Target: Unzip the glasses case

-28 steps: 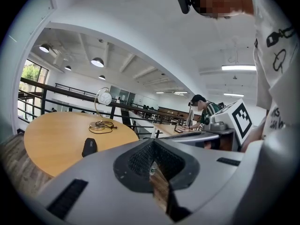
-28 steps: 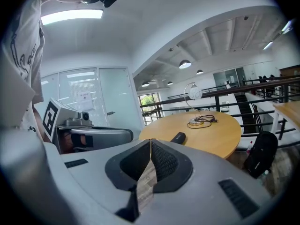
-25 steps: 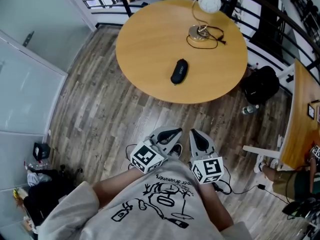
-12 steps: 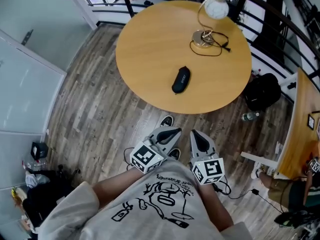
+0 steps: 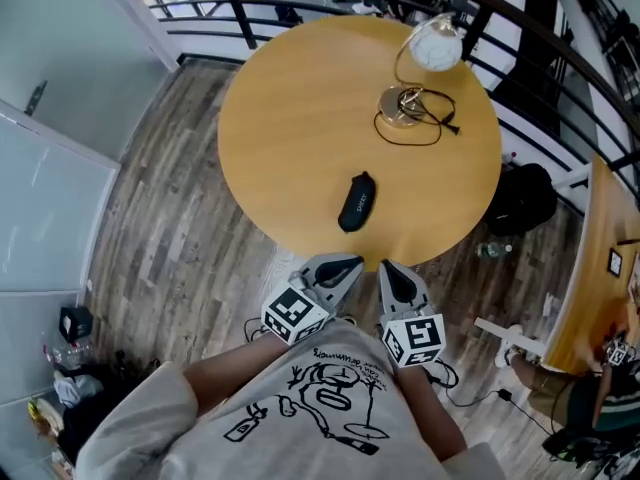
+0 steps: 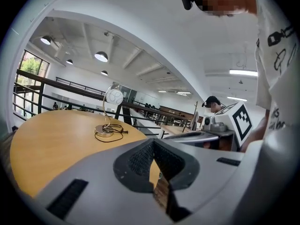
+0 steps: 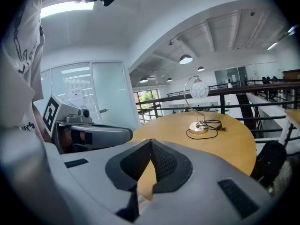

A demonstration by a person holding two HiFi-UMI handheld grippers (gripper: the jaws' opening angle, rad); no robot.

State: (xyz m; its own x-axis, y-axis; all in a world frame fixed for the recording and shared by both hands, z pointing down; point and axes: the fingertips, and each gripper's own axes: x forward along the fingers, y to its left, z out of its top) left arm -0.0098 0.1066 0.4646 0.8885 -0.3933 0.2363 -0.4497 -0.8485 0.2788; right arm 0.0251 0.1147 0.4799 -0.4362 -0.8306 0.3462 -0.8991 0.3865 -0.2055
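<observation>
Two grey plastic graspers are held side by side over the wood-plank floor [image 5: 190, 238], in front of the person's pale printed shirt [image 5: 320, 408]: the left tongs [image 5: 345, 264] and the right tongs [image 5: 390, 268]. Their tips lie at the near edge of the round, light-wood counter [image 5: 290, 108]. Each carries a white cube with black square markers at its rear, one on the left [image 5: 295, 313] and one on the right [image 5: 415, 338].

In the left gripper view, the left tongs [image 6: 152, 142] are clenched, their dark textured pads meeting at the tip with nothing between them. The right gripper view shows the right tongs [image 7: 150, 144] clenched and empty in the same way.

The black oblong glasses case [image 5: 357, 202] lies flat on the counter near that edge, a little beyond both tips and touched by neither. It is tilted slightly, and its zip cannot be made out.

Farther back on the counter stands a desk lamp with a white globe shade [image 5: 437, 47] on a curved stem and a round metal base [image 5: 403, 105], ringed by a loose black cable [image 5: 440, 126]. A black backpack [image 5: 520, 196] sits on the floor just beside the counter's right side.
</observation>
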